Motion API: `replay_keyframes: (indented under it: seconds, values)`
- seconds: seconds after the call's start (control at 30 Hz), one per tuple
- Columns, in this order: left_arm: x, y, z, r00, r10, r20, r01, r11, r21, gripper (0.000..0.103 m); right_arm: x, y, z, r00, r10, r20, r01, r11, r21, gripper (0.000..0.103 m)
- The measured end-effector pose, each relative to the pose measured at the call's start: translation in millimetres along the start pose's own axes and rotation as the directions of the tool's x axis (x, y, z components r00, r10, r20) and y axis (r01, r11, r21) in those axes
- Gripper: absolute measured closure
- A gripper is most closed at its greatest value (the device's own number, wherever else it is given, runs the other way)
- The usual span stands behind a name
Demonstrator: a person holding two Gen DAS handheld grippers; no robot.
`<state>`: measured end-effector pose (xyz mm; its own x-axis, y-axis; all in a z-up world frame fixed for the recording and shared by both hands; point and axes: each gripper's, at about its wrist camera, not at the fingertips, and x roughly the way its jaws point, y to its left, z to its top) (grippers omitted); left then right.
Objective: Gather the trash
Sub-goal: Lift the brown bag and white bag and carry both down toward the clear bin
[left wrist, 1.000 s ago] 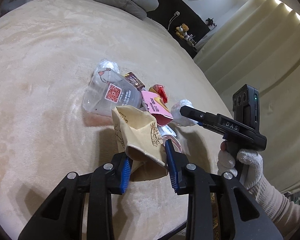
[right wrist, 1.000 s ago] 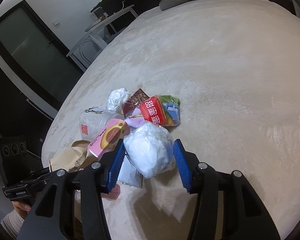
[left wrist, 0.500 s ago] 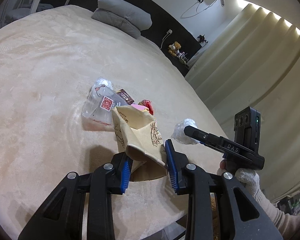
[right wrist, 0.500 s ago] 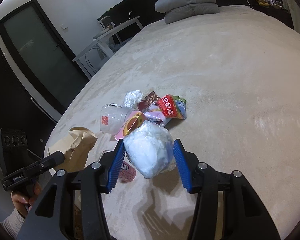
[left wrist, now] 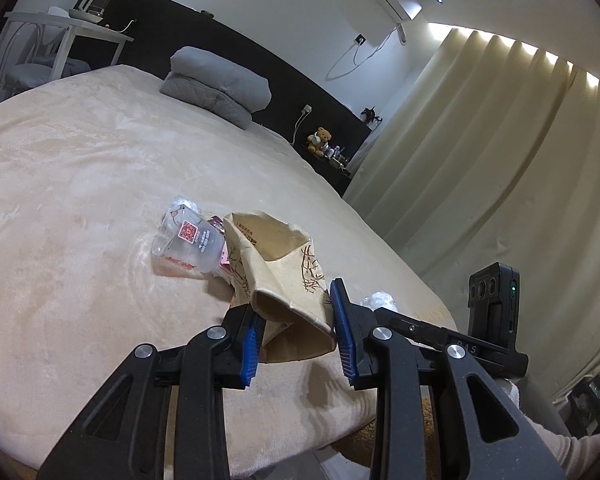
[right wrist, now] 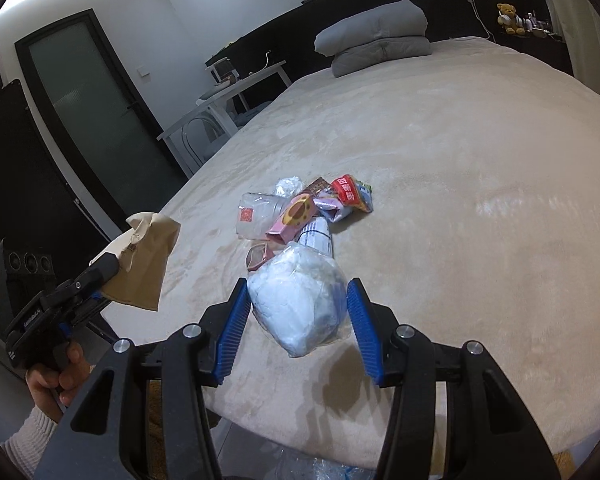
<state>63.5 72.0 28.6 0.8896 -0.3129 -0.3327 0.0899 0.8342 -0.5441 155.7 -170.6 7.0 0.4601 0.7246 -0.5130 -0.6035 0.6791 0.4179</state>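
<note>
- The left gripper [left wrist: 298, 334] is clamping its blue pads as tight as they go on the crumpled base of a brown paper bag [left wrist: 278, 270], and the bag is standing open-mouthed above the bed [left wrist: 80, 168].
- The right gripper [right wrist: 298, 330] is pinching a white wad wrapped in clear plastic [right wrist: 300, 300] between its pads, with the jaws standing partly apart to fit its bulk; the wad is hanging clear of the blanket.
- Seen from the right wrist, the left gripper [right wrist: 108, 276] is holding the bag out past the bed's near edge, with a bare hand [right wrist: 58, 376] gripping the handle.
- Just beyond both jaws, a small heap of litter is lying on the bed: a clear plastic cup [left wrist: 188, 240] on its side, a pink carton [right wrist: 290, 216], a red snack packet [right wrist: 350, 192], a brown wrapper [right wrist: 318, 186], a crumpled clear wad [right wrist: 288, 186], a printed white packet [right wrist: 316, 238] and a small pink packet [right wrist: 257, 257].
- Further off, a grey pillow [right wrist: 374, 36] is sitting at the head of the bed.
- Judging progress: two pieces are lifted, none shown binned, and about seven pieces are waiting, so the collecting is looking well short of done.
- Some clear plastic is showing below the bed's edge in the right-wrist view; whether that is the bin liner I cannot tell.
</note>
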Motion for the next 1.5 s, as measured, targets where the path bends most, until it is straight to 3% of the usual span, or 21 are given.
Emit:
replay_keyframes:
  seconds: [0.2, 0.9, 1.2, 1.5]
  values:
    - [-17.8, -17.3, -24.1, 1.0, 0.0, 0.022, -0.001, 0.999, 0.036, 0.072, -20.6, 11.3, -29.1, 1.0, -0.01, 0.015, 0.011, 1.0, -0.009, 0.053]
    - [-63.6, -73.7, -117.9, 1.0, -0.01, -0.019, 0.011, 0.996, 0.087, 0.072, -86.3, 36.9, -109.1, 0.999, -0.008, 0.051, 0.009, 1.0, -0.003, 0.053]
    - [-68.8, -77.5, -136.9, 0.999, 0.005, -0.052, -0.001, 0.997, 0.074, 0.072, -88.4, 43.7, -129.5, 1.0, -0.008, 0.017, 0.008, 1.0, 0.018, 0.053]
    - [-52.6, -72.2, -150.9, 0.988, 0.044, -0.151, -0.038, 0.998, 0.04, 0.072, -74.7, 38.1, -142.2, 0.998, 0.014, -0.066, -0.009, 0.997, 0.078, 0.053]
